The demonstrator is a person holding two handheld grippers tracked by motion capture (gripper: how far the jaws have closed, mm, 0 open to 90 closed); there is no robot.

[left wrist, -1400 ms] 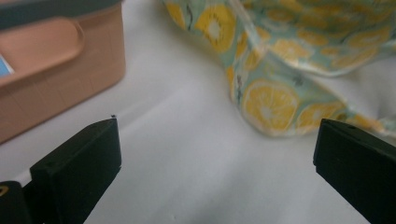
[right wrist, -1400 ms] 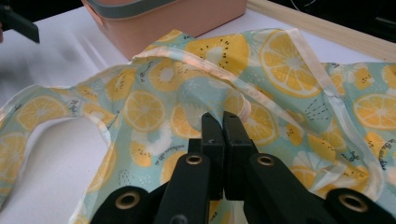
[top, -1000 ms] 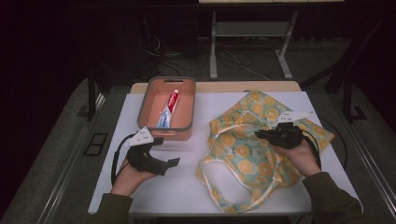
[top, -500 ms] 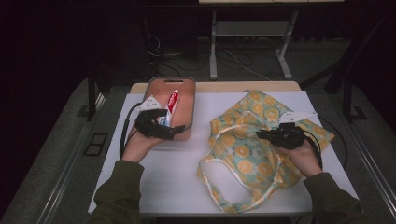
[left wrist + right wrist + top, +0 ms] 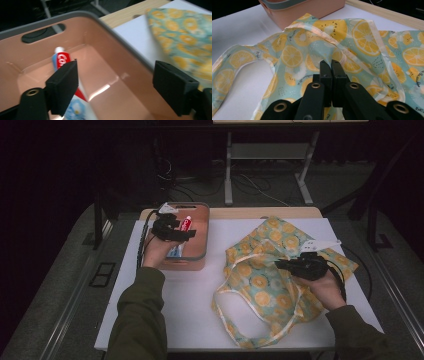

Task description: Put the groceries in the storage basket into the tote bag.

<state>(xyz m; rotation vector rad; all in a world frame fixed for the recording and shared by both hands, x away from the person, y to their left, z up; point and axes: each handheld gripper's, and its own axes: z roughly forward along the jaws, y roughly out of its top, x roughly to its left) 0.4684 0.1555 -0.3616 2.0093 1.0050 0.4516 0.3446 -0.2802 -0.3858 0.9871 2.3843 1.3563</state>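
Lying in pink bin (image 5: pixel 197 261): toothpaste tube (image 5: pixel 182 236).

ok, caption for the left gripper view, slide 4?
Left gripper, jaws open, above pink plastic bin holding red-and-white toothpaste tube.

The left tool (image 5: pixel 176 233) is held out on a stretched forearm at the far left, pointing right, its jaws apart with a wide gap between the pads; they have just been closing, nothing pressed between them. The right tool (image 5: pixel 286 265) sits near right, pointing left, jaws pressed together, hand wrapped around its body.
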